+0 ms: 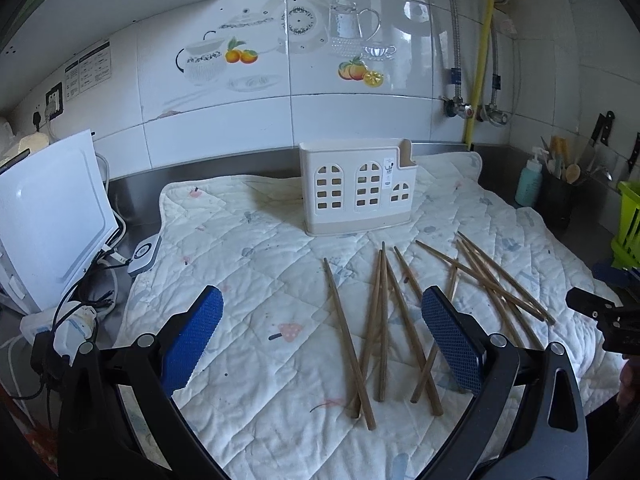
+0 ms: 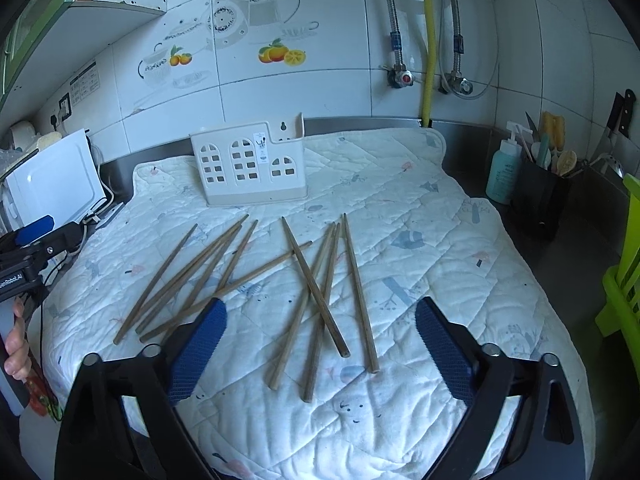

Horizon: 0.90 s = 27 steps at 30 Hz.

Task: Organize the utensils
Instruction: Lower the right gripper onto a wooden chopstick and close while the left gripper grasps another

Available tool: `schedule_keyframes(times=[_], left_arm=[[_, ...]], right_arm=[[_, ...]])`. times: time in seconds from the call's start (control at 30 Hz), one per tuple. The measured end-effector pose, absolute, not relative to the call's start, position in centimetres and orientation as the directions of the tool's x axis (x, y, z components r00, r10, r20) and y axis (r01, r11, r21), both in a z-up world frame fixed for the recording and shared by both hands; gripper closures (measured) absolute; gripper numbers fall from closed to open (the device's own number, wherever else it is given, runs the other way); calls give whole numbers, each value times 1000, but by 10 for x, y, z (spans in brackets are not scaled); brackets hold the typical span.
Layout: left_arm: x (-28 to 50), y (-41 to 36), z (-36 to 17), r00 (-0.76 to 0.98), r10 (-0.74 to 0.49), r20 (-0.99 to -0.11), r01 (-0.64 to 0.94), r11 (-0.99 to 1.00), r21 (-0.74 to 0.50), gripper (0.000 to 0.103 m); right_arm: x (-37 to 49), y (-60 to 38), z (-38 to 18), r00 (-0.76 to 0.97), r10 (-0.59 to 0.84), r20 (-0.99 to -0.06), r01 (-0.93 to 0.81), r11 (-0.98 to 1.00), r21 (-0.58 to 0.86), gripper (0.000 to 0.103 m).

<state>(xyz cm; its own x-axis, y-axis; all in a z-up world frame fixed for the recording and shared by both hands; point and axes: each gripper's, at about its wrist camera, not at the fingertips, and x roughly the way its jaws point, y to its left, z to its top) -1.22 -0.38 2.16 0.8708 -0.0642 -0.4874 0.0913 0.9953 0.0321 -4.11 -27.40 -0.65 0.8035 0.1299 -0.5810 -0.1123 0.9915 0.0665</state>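
Up front in the left wrist view, the left claw (image 1: pixel 322 336) stands released, its blue pads (image 1: pixel 192 338) wide apart with nothing between them. Brown wooden chopsticks (image 1: pixel 382 320) lie scattered on a white quilted mat (image 1: pixel 256 280) that covers the bench (image 1: pixel 132 192): one group of straight, slim sticks lies just ahead of the claw, a second crossed bunch further right. Behind them, upright on the mat, stands a cream utensil holder (image 1: pixel 356 188) with window-shaped cut-outs like a little house; its inside cannot be seen. At the right edge, part of the right claw (image 1: pixel 600 312) enters the picture. A white appliance (image 1: pixel 52 216) with cables sits at the left, off the mat.

From the right wrist view, the right claw (image 2: pixel 318 338) also hangs released, pads (image 2: pixel 200 344) spread, with nothing pressed between them; several chopsticks (image 2: pixel 316 292) lie on the mat (image 2: pixel 420 248) between and beyond its fingers. The sticks form two fans, one left, one centre, some crossing. The holder (image 2: pixel 250 164) stands near the back left of the mat, well apart from the sticks. This view alone shows clearly a black tub (image 2: pixel 540 196) on the bench at the right, filled with kitchen tools, a teal pump bottle (image 2: pixel 504 172) just beside it, and the person's left hand (image 2: pixel 16 344) gripping the other claw's handle.
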Motion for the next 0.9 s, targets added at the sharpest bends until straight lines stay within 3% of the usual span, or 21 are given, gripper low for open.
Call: schedule_keyframes(times=[0.1, 0.63, 0.9], left_arm=[[-14, -7, 16, 866, -80, -494, 110, 993, 33, 10], [-11, -36, -26, 769, -291, -569, 339, 941, -23, 41], [1, -56, -45, 700, -371, -611, 446, 894, -31, 58]], right_arm=[[-38, -279, -14, 789, 134, -600, -111, 991, 75, 24], [-9, -280, -43, 727, 224, -649, -216, 972, 94, 71], [7, -286, -58, 688, 260, -677, -237, 963, 130, 83]])
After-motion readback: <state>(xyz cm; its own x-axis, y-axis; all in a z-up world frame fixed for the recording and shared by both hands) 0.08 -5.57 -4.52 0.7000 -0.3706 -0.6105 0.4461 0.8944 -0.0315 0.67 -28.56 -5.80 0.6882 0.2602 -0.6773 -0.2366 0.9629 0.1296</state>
